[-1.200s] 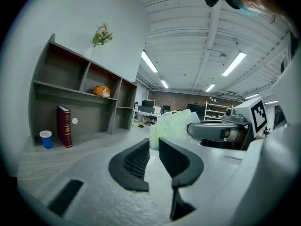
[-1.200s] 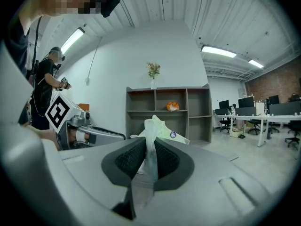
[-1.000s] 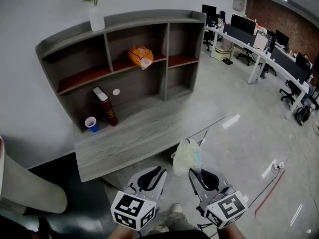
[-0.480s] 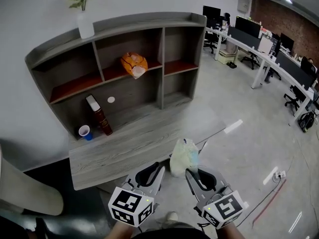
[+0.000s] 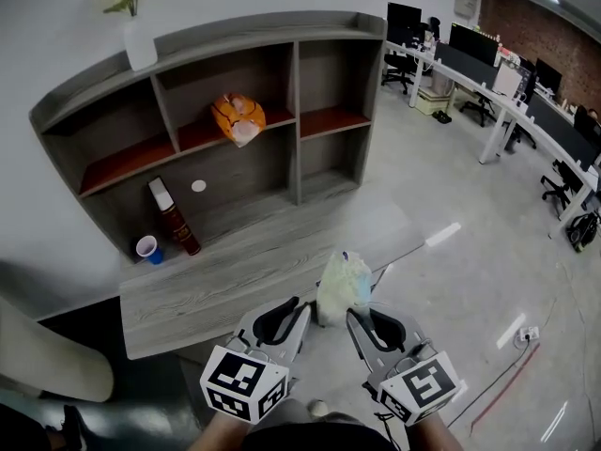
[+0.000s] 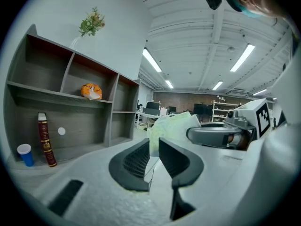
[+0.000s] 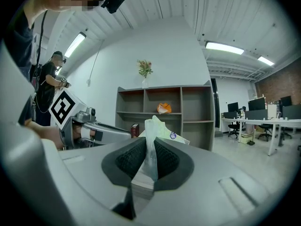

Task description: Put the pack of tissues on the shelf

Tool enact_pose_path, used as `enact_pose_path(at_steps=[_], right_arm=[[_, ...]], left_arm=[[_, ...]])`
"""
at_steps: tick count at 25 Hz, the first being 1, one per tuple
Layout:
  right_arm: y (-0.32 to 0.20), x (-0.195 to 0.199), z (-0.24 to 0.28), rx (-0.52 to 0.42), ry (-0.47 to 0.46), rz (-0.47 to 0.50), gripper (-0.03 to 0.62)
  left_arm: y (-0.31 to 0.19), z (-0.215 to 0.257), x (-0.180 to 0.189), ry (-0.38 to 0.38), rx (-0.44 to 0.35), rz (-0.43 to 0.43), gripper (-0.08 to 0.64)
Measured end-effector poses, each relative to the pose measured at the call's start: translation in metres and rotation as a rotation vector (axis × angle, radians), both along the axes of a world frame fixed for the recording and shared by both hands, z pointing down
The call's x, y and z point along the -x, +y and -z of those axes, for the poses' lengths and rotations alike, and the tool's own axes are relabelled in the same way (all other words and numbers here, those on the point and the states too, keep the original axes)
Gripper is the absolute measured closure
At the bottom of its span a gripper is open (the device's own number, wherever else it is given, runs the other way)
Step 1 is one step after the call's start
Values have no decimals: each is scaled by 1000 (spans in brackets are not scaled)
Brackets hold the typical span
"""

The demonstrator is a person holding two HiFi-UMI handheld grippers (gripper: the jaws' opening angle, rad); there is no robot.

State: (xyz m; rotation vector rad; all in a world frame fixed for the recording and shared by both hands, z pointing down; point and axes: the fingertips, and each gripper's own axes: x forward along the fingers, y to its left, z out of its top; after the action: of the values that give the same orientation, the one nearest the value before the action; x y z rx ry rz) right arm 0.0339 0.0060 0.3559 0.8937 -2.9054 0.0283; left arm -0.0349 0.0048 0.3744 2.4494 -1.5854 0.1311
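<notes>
Head view: I look steeply down from above and behind the left gripper (image 5: 286, 310) and right gripper (image 5: 360, 319), with the shelf (image 5: 235, 172) ahead of them. Each gripper view rides close behind its own jaws, facing forward. All three share the shelf.

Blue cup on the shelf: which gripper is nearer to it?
Left. The left gripper hangs by the shelf's front edge, right of the blue cup; the right gripper, shut on the pack of tissues, sits farther right.
</notes>
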Motion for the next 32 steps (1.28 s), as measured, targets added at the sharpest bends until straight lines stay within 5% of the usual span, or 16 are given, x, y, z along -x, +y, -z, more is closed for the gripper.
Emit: enact_pose_path(at_steps=[13,32], right_arm=[[-51,15,9,-4,-7,-12,548],[-155,69,28,-47,37,-39,549]], left_arm=[[-54,7,7,-11,10,-50,508],[-159,15,64,4,6,-78,508]])
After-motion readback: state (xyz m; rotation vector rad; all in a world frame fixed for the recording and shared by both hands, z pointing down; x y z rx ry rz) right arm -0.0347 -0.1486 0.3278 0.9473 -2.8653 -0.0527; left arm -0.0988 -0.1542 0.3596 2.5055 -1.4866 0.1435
